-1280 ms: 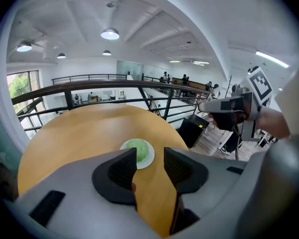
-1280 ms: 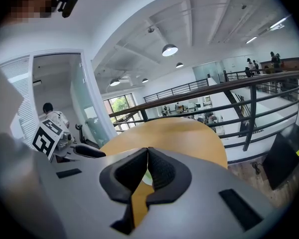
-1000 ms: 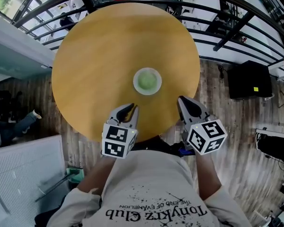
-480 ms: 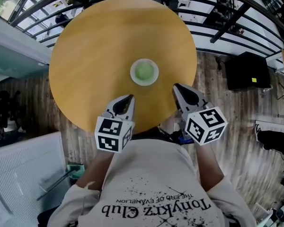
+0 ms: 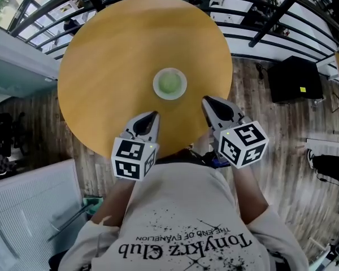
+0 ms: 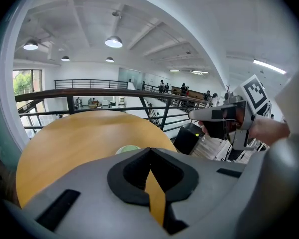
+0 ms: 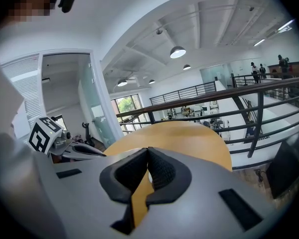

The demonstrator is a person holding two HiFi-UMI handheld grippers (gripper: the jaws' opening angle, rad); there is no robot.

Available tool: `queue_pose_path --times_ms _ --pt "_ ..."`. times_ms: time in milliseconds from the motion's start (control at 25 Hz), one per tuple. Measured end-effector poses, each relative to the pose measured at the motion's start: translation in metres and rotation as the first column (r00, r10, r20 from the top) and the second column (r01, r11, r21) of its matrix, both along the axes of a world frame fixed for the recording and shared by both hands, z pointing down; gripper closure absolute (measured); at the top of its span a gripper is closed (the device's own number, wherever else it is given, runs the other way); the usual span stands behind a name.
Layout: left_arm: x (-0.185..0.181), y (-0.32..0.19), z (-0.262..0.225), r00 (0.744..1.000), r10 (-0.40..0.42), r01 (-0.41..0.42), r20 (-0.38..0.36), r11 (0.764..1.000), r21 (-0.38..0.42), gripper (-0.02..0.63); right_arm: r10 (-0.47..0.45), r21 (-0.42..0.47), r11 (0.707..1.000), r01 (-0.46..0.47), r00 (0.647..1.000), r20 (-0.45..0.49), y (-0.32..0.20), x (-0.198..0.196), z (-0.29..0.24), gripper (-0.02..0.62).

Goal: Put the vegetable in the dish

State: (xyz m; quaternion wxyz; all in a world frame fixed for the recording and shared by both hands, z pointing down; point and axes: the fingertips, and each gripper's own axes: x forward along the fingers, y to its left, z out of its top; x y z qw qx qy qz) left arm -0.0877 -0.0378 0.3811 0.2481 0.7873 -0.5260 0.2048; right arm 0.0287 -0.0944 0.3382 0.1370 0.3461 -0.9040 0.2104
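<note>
Both grippers sit at the near edge of the round wooden table (image 5: 113, 55), close to my torso, neither touching anything on top.

L gripper (image 5: 152, 117): its own view shows the jaw tips pressed together at the front, nothing between them, only tabletop visible through the slot behind the tips. Marker cube hangs just off the table edge in the head view.

R gripper (image 5: 207, 100): same story. Its own view has the fingers meeting at the tips, empty, yellow tabletop showing through the gap lower down. It's a bit further fwd than the L and angled inward toward the dish.

Task item: green vegetable (image 5: 169, 83) lies inside the small white dish (image 5: 156, 87), approx. mid-table, ahead of and between the two grippers, apart from both. From the L gripper view I only catch the dish rim peeking over the jaw housing; can't see it from the R gripper view.

Surroundings: dark railing (image 5: 260, 44) curves round the far side of the table, black box (image 5: 294, 86) on wood floor to the R.
</note>
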Motion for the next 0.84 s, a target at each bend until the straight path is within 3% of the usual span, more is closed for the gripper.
queue_pose_path --times_ms 840 --pt "-0.014 0.009 0.008 0.999 -0.032 0.033 0.030 0.999 -0.032 0.583 -0.029 -0.025 0.999 0.030 0.999 0.024 0.002 -0.010 0.008 0.571"
